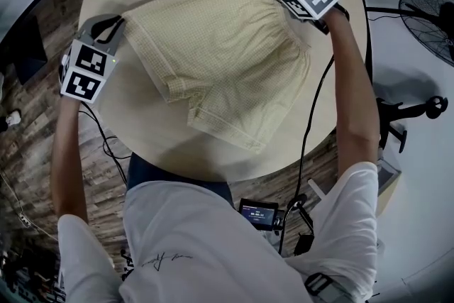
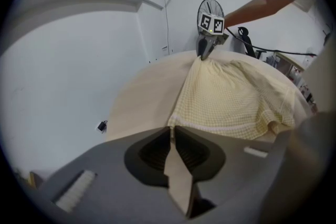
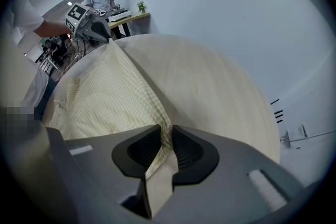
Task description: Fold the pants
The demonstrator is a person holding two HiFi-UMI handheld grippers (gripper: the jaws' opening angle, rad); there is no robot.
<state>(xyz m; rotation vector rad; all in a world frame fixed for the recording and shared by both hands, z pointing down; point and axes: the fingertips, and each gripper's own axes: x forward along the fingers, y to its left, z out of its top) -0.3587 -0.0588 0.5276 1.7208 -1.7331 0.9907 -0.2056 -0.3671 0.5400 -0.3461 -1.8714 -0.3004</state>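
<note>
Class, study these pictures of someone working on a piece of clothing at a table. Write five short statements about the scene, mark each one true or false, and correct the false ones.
1. The left gripper is clamped on a corner of the shorts. True.
2. The right gripper is open and holds nothing. False: it is closed on the other waistband corner of the shorts.
3. The shorts are pale yellow with a fine check. True.
4. The table is square. False: its top is round.
5. A fan stands on the table. False: it stands off the table, beside it.
</note>
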